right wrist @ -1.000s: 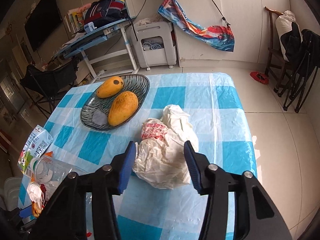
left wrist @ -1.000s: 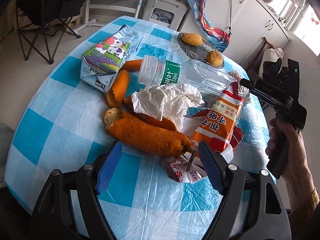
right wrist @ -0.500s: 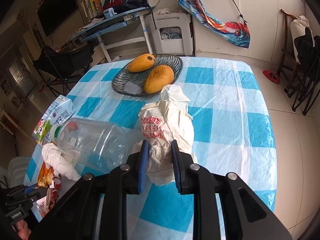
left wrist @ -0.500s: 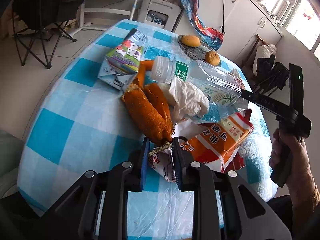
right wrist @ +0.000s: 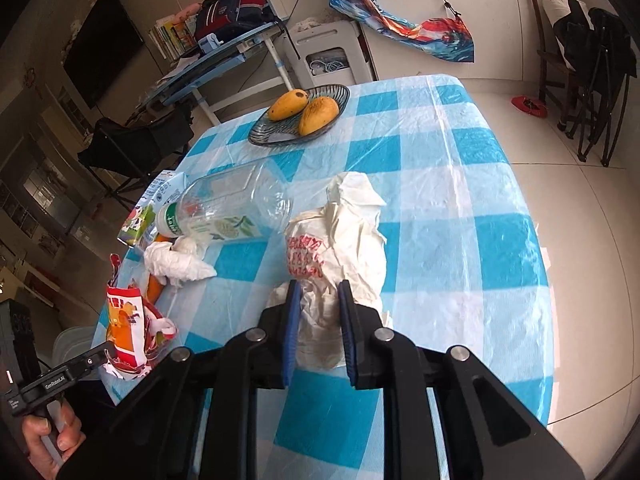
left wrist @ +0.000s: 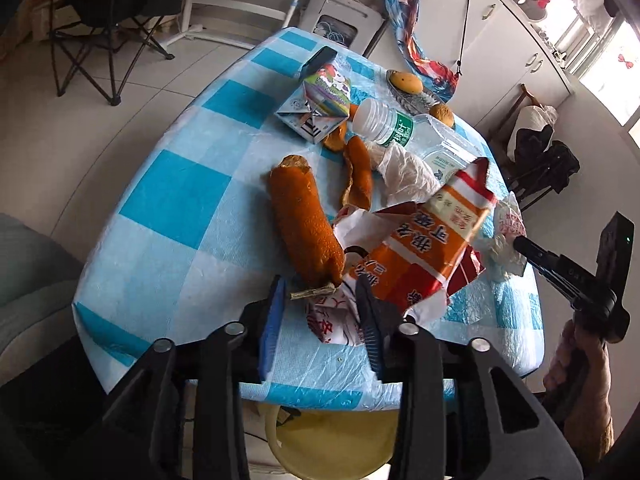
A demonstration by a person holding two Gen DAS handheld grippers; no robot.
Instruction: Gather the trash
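Right now the right gripper is clamping a crumpled white bag with red print, its blue pads squeezing the bag's near end, which is lying on the blue-checked table. The left gripper has just been opening; its jaws are standing apart, straddling a small red-and-white wrapper and the stem of a long orange peel at the table's near edge, pads not pressing. Beside them are lying an orange snack bag, a tissue, a clear bottle and a milk carton. Farther back a dish is holding two mangoes. A yellow bin is sitting below the table edge.
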